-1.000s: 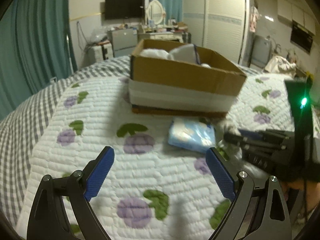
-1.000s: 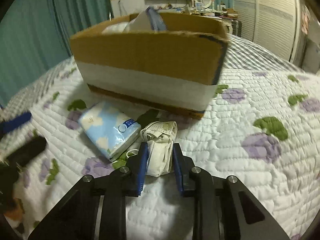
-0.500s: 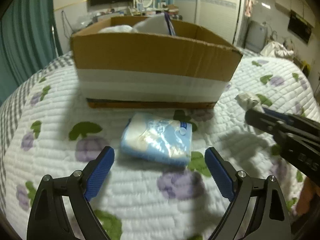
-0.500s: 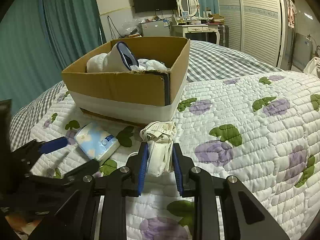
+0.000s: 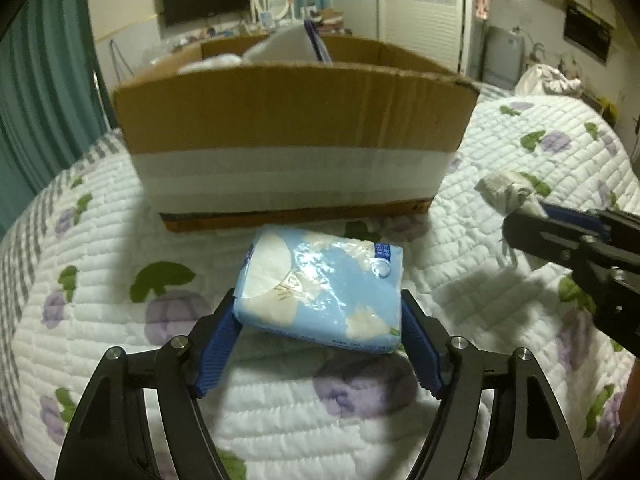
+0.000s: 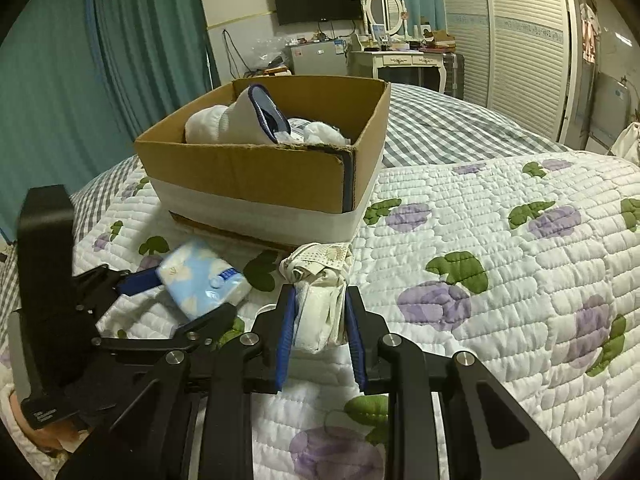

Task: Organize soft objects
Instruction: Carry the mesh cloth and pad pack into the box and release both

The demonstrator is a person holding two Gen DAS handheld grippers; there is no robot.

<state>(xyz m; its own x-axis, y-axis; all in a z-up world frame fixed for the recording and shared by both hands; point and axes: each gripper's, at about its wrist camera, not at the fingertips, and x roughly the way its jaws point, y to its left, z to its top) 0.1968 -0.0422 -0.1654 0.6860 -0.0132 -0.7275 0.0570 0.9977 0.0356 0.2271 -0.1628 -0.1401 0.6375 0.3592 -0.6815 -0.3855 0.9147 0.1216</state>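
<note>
On quilt [image 6: 500, 240]: one box [image 6: 248, 178], one tissue pack [image 5: 320, 284].

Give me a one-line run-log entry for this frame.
left tongs: closing around pale blue plastic tissue pack | right tongs: shut on crumpled white cloth bundle | brown cardboard box: holds soft items

Left gripper [image 5: 320, 336] now closed in around the blue tissue pack [image 5: 322, 290], pads touching both its sides, where a second ago it stood wide open and short of it. Right gripper [image 6: 320, 334] lifted higher off the quilt [image 6: 500, 240], carrying the white bundle [image 6: 320, 292] up.
</note>
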